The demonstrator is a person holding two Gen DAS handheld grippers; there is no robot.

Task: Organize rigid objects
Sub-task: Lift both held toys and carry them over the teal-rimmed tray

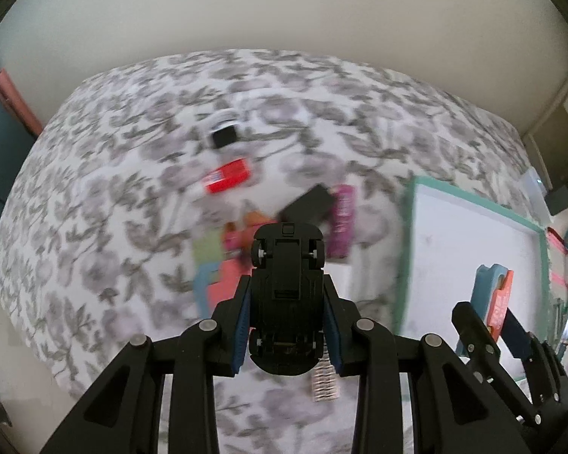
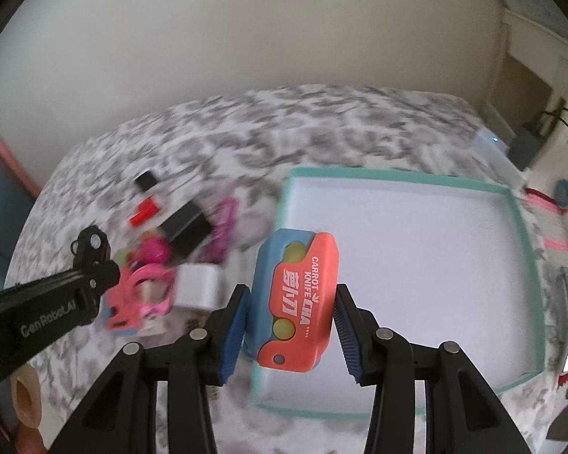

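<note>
Teal-rimmed shallow white cardboard tray (image 2: 511, 204) fills right half of the right wrist view, lying on the grey floral bedspread (image 1: 94, 189). Looks like stiff card but thin-walled; I'd drop items in, not press on the rim.

Orange-and-blue plastic "Carrot Knife" fidget toy (image 2: 297, 295) sits centre frame, over the tray's near-left corner. Right gripper (image 2: 291, 331) is part-closed, blue ribbed pads against its two long sides. Hard, smooth, light shell, probably slippery on the curved blue back; flat sides are the right hold.

Black plastic toy car (image 1: 286, 295), underside up to the left wrist camera, centre-low in frame. Left gripper (image 1: 286, 331) is narrowly closed on its flanks between the wheel pairs. Rigid and light; wheels roll, so grip the body, not the axles.

Loose pile remains left of the tray: black box (image 2: 187, 223), red-white rectangular piece (image 1: 227, 176), magenta comb-like piece (image 2: 223, 223), white block (image 2: 198, 285). Blurred, details unclear.
</note>
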